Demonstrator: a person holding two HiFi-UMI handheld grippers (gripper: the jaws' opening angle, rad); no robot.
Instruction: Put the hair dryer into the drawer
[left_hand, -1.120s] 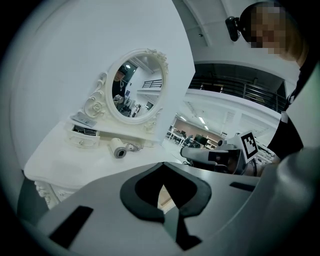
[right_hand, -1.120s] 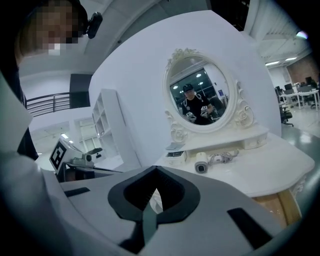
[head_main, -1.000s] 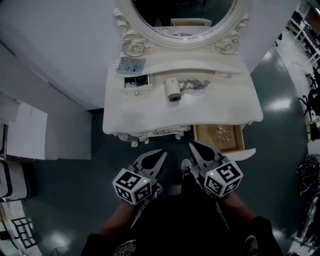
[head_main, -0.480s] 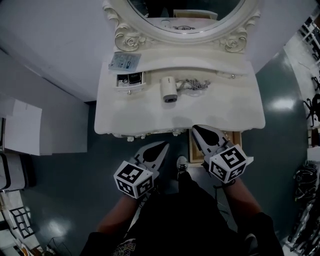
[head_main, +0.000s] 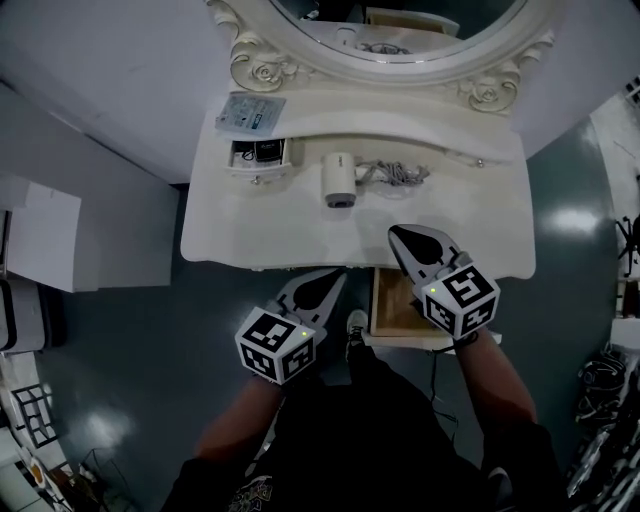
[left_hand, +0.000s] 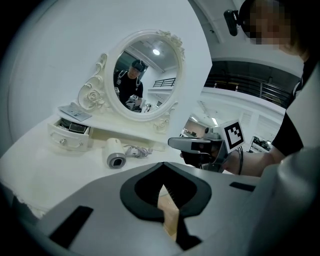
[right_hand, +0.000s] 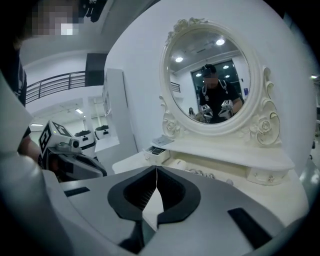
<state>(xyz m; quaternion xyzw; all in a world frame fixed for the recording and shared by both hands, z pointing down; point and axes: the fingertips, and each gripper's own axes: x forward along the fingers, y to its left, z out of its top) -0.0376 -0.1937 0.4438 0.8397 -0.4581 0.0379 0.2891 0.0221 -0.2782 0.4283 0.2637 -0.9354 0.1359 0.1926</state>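
Observation:
The white hair dryer (head_main: 339, 181) lies on the white dressing table (head_main: 260, 225), nozzle toward me, its grey cord (head_main: 395, 175) bunched to its right. It also shows in the left gripper view (left_hand: 115, 154). A wooden drawer (head_main: 392, 302) stands pulled open under the table's front right. My left gripper (head_main: 337, 274) is shut and empty just short of the table's front edge. My right gripper (head_main: 394, 231) is shut and empty, its tip over the tabletop's front edge above the drawer. Each gripper's own view shows its jaws touching at the tips (left_hand: 162, 165) (right_hand: 156, 168).
A small drawer (head_main: 258, 155) sits open on the raised shelf at the left, with a flat packet (head_main: 248, 113) behind it. An ornate oval mirror (head_main: 400, 30) backs the table. White cabinets (head_main: 40, 250) stand to the left. My legs and a shoe (head_main: 354, 328) are below.
Both grippers have moved forward toward the table. The right one went from beside the open drawer to over the tabletop edge; the left one came up close to the front edge.

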